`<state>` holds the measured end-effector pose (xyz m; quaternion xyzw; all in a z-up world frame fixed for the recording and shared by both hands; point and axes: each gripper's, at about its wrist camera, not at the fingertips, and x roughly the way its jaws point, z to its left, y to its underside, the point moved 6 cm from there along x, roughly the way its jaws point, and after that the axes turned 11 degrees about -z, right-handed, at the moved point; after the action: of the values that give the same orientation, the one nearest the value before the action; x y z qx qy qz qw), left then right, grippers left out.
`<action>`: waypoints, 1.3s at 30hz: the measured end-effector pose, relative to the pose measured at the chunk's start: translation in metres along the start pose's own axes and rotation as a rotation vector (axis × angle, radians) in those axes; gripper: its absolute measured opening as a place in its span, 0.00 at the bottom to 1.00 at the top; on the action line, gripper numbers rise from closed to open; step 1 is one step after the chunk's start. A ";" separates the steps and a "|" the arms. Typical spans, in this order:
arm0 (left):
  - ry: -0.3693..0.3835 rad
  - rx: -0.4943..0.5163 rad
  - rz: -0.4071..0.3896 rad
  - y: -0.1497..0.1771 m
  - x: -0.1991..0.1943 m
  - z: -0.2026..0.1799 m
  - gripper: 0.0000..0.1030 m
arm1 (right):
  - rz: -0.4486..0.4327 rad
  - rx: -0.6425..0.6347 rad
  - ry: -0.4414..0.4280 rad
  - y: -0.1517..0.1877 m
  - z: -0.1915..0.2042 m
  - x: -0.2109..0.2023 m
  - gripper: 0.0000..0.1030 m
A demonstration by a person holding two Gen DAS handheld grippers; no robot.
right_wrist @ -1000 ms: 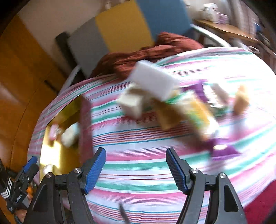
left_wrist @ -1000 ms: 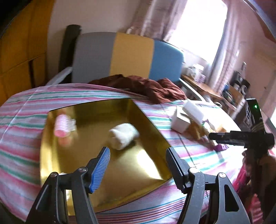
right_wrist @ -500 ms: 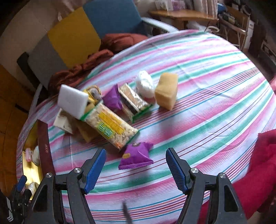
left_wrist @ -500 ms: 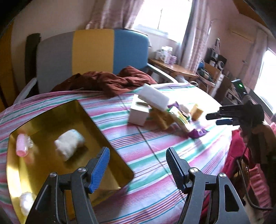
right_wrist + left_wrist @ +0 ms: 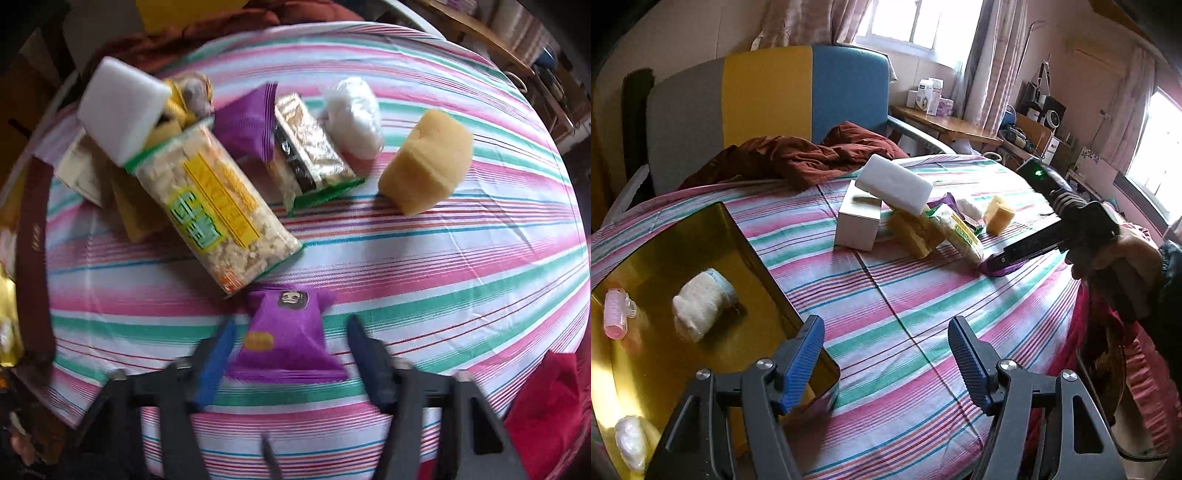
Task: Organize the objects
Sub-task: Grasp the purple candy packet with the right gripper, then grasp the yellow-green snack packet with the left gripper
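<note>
The right gripper (image 5: 290,339) is closing around the purple snack packet (image 5: 286,341) on the striped tablecloth (image 5: 443,266), pads not touching yet, and it looks light, crinkly and slippery, so I'd pinch the puffy middle, not the flat sealed edge.

Right gripper (image 5: 291,347) fingers motion-blurred. Gold tray (image 5: 701,229) cut off at left edge. White box (image 5: 857,225) partly hidden behind white sponge (image 5: 894,188). Far desk clutter unreadable.
</note>
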<state>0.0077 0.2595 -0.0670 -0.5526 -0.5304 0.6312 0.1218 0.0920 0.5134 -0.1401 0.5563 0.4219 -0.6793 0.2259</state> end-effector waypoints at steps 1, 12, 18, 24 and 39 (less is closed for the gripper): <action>0.001 0.001 0.002 0.000 0.001 0.000 0.68 | 0.009 -0.005 0.007 0.003 -0.001 0.001 0.52; 0.039 0.000 0.031 -0.009 0.027 -0.018 0.68 | -0.196 0.240 -0.019 0.009 -0.052 -0.040 0.25; 0.075 -0.013 0.062 -0.014 0.051 -0.040 0.68 | -0.189 0.284 -0.086 0.011 -0.053 -0.039 0.27; 0.106 -0.031 0.091 -0.018 0.073 -0.059 0.68 | -0.198 0.362 -0.106 0.013 -0.056 -0.036 0.39; 0.168 -0.141 0.130 -0.031 0.152 -0.095 0.66 | -0.326 0.498 -0.215 0.018 -0.068 -0.056 0.45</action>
<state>0.0184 0.4356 -0.1117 -0.6439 -0.5246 0.5503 0.0854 0.1602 0.5510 -0.0948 0.4446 0.2999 -0.8439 0.0144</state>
